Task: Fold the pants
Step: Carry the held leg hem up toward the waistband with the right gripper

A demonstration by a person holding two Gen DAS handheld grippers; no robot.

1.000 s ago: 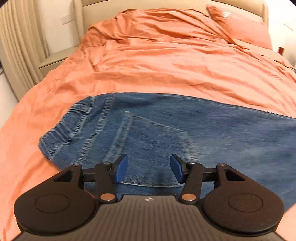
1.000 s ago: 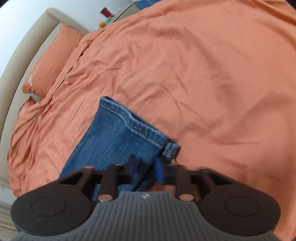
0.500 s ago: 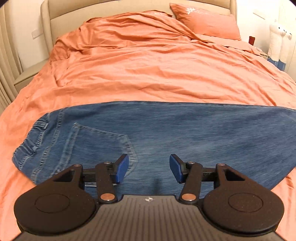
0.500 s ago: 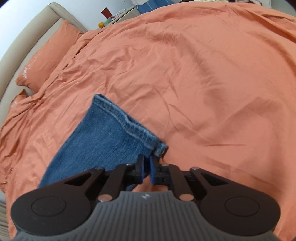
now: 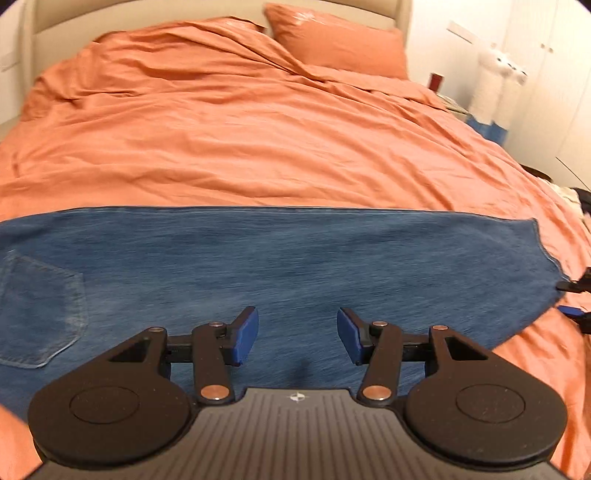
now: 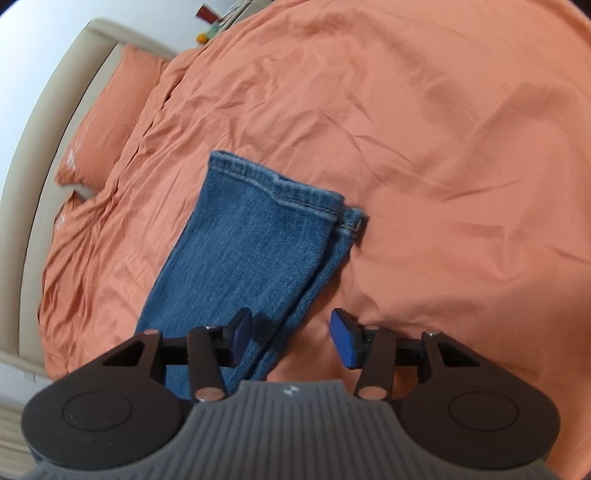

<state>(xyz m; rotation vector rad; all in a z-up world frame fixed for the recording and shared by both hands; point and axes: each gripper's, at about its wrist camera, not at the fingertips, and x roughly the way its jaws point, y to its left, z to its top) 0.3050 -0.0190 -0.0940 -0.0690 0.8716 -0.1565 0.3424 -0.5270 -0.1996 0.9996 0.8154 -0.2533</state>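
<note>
Blue denim pants (image 5: pixel 280 258) lie flat across the orange bedcover, folded lengthwise, back pocket at the left. My left gripper (image 5: pixel 297 334) is open and empty, hovering over the middle of the legs. In the right wrist view the leg hems (image 6: pixel 280 192) lie stacked, the lower hem sticking out to the right. My right gripper (image 6: pixel 291 338) is open and empty, just behind the hems over the legs' right edge; its tips also show at the left wrist view's right edge (image 5: pixel 576 299).
The orange duvet (image 5: pixel 258 140) covers the whole bed, with an orange pillow (image 5: pixel 340 44) and beige headboard (image 6: pixel 44 122) at the far end. A white plush toy (image 5: pixel 495 85) and a nightstand with small items (image 6: pixel 210 22) stand beside the bed.
My right gripper has opened and let go of the hem, which now lies flat on the bed. My left gripper has slid right along the pants, from the pocket to the mid-leg.
</note>
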